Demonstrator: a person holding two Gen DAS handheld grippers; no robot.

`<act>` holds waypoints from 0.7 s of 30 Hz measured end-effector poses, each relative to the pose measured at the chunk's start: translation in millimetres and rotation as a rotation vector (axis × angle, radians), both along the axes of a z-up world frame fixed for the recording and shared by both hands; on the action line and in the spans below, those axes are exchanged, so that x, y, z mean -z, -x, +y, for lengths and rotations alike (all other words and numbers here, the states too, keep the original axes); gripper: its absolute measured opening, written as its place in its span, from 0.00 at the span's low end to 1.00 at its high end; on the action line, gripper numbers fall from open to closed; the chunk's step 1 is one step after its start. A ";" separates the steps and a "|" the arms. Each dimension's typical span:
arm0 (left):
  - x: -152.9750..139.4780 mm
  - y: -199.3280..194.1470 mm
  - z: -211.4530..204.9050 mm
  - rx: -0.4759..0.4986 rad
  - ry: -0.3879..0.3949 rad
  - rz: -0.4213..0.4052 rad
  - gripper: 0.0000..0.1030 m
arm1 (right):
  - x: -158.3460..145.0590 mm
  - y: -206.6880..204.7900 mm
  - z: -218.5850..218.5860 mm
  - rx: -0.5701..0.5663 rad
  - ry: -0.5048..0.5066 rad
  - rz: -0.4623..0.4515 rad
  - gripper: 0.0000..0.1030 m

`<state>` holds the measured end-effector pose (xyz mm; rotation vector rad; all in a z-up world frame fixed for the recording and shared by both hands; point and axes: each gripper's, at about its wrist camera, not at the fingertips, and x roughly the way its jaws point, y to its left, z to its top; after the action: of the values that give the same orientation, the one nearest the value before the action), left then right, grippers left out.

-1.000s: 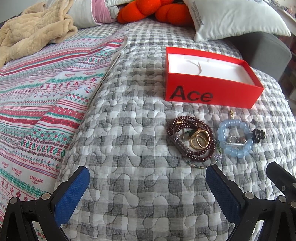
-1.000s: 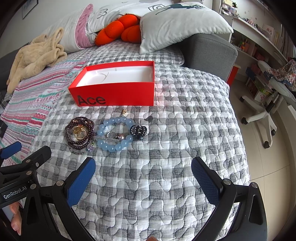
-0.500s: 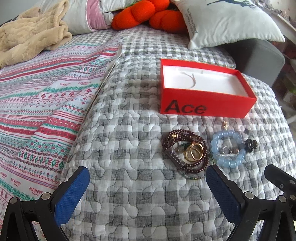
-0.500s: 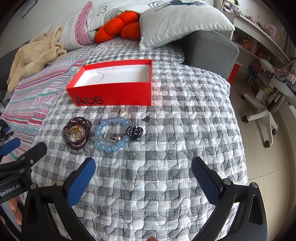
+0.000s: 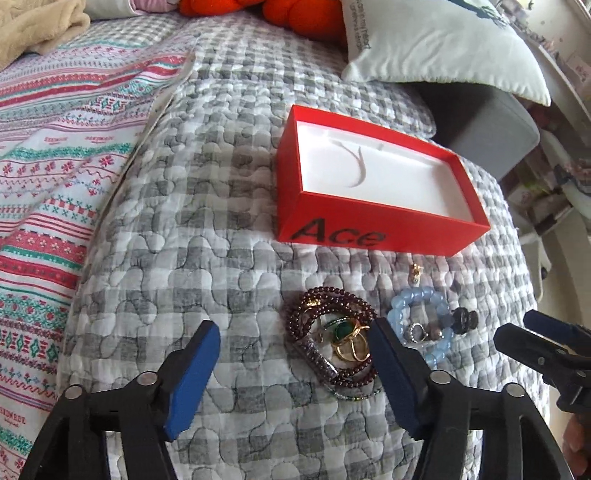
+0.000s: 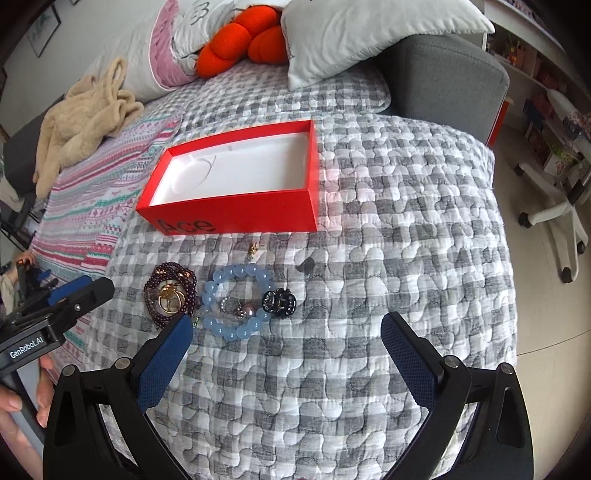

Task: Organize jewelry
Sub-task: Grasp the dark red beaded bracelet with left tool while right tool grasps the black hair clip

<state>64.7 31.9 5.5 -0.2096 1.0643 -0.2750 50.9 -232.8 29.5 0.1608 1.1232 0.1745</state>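
A red open box (image 5: 369, 229) marked "Ace", white inside, sits on the grey checked quilt (image 5: 221, 288). In front of it lie a dark red bead bracelet (image 5: 332, 306) with gold rings (image 5: 351, 347) in its middle, a pale blue bead bracelet (image 5: 417, 299), a black hair clip (image 5: 464, 318) and a small gold earring (image 5: 416, 271). My left gripper (image 5: 291, 369) is closing, open above the quilt; the dark bracelet lies just beyond its right fingertip, untouched. My right gripper (image 6: 288, 363) stands wide open, short of the blue bracelet (image 6: 236, 306) and clip (image 6: 279, 302).
A striped sheet (image 5: 55, 184) covers the bed's left side, with a beige plush blanket (image 6: 85, 122) on it. Orange cushions (image 6: 240, 40) and a white pillow (image 6: 369, 33) lie behind the box. A grey armrest (image 6: 450, 81) and an office chair (image 6: 550, 206) stand to the right.
My left gripper's jaws have come closer together and it has moved in toward the dark bracelet, tilting down. The right gripper has also moved nearer the jewelry.
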 end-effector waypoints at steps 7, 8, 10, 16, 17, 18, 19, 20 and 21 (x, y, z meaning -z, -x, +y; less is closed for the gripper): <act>29.6 -8.6 -2.5 0.027 0.058 0.101 0.35 | 12.3 -8.6 -5.3 0.001 -0.103 0.017 0.85; 32.4 -9.7 -4.5 0.031 0.057 0.110 0.34 | 11.1 -9.5 -4.7 -0.001 -0.106 0.011 0.83; 34.6 -10.2 -9.0 0.034 0.040 0.105 0.34 | 9.2 -12.4 -3.5 -0.007 -0.109 0.004 0.79; 34.2 -4.8 -23.3 0.066 -0.019 0.074 0.13 | 17.2 -21.0 -4.1 0.003 -0.125 0.027 0.63; 33.3 -3.5 -24.4 0.067 -0.023 0.071 0.12 | 20.8 -22.0 -4.0 0.007 -0.130 0.041 0.58; 32.2 -2.4 -23.8 0.067 -0.027 0.068 0.11 | 24.8 -23.1 -3.9 0.008 -0.131 0.052 0.54; 32.1 -1.4 -25.2 0.067 -0.030 0.063 0.07 | 28.1 -23.6 -3.5 0.011 -0.131 0.062 0.52; 31.1 -0.1 -25.8 0.067 -0.029 0.057 0.05 | 31.0 -24.1 -3.3 0.013 -0.132 0.070 0.48; 30.0 0.6 -26.5 0.065 -0.027 0.053 0.05 | 33.4 -24.4 -2.7 0.011 -0.132 0.076 0.43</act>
<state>64.1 5.4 -24.5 -0.1593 1.1280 -0.3149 75.3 -235.5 -3.9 0.2929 1.1866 0.2344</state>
